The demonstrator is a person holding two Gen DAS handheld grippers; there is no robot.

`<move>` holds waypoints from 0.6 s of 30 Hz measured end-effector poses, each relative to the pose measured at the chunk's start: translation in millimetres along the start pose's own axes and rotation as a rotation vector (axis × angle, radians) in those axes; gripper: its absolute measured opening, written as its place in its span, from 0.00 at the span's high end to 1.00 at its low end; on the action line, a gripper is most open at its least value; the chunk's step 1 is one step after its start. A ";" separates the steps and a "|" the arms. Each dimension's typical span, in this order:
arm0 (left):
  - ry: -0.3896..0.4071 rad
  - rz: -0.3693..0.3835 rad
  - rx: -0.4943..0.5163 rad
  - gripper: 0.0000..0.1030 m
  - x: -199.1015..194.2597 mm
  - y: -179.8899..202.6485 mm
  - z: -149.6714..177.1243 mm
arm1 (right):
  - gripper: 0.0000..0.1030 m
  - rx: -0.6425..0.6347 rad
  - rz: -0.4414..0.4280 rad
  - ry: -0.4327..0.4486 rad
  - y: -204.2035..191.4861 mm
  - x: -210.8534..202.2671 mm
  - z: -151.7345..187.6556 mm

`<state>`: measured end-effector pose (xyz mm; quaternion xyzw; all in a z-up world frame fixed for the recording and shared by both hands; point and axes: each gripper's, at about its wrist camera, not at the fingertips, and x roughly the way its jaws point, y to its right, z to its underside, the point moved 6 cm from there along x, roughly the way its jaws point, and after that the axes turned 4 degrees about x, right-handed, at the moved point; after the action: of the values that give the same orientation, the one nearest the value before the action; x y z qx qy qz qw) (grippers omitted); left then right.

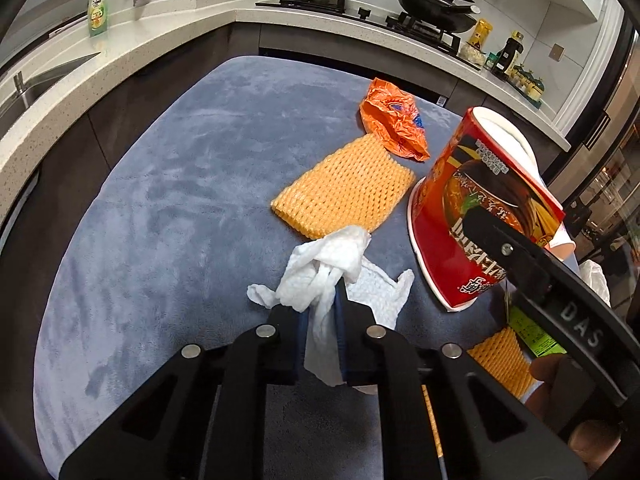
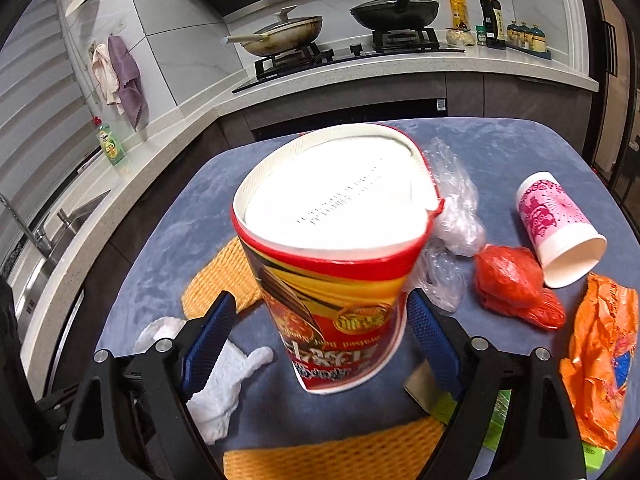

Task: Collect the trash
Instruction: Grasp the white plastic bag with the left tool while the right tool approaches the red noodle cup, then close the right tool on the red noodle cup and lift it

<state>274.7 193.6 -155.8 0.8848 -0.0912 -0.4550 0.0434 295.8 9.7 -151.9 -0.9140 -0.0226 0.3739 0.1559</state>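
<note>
The left gripper (image 1: 320, 320) is closed tight on a crumpled white tissue (image 1: 320, 264), which is pinched between the blue pads and bunches out ahead of them over the grey-blue mat (image 1: 160, 200); a second white wad (image 1: 384, 292) lies just behind it at about 2 o'clock. The right gripper (image 2: 320, 328) stands wide, its pads either side of the inverted red noodle cup (image 2: 332, 248) but not pressed on it: a gap is seen on the left, and the right pad looks just beside the wall. For a good grasp, the cup should be centred between the pads before the jaws are brought in, and squeezed gently, since the thin wall is likely to buckle. The tissue should be lifted clear slowly so that its loose tail is not dragged across the yellow foam net (image 1: 344, 188) at 12 o'clock. Other trash is left on the mat: an orange wrapper (image 1: 394, 120), clear plastic film (image 2: 452, 208), a red bag (image 2: 516, 284) and a pink paper cup (image 2: 560, 224) at 3 o'clock of the noodle cup. No bin is in view, so the drop point cannot be told. The cup's rim against the mat is partly hidden, and a green packet (image 2: 496, 424) is cut off under the right gripper's finger.
</note>
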 end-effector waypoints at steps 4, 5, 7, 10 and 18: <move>-0.006 -0.007 -0.019 0.89 2.8 -7.4 0.3 | 0.17 -0.003 0.017 0.005 -3.0 10.8 -3.4; -0.009 -0.010 -0.024 0.88 3.5 -9.3 0.5 | 0.17 -0.002 0.022 0.007 -2.6 12.8 -4.3; -0.013 -0.009 -0.037 0.89 5.2 -13.3 0.5 | 0.17 0.007 0.032 0.004 0.3 17.0 -5.2; -0.017 -0.009 -0.049 0.89 6.4 -17.7 0.7 | 0.22 0.036 0.047 -0.008 6.3 23.6 -6.5; 0.002 0.000 -0.038 0.89 -0.9 -12.5 -1.5 | 0.31 0.048 0.020 -0.006 6.4 14.6 -6.9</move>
<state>276.9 206.0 -156.1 0.8841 -0.0823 -0.4560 0.0603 310.6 4.1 -159.0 -0.9089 -0.0050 0.3789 0.1740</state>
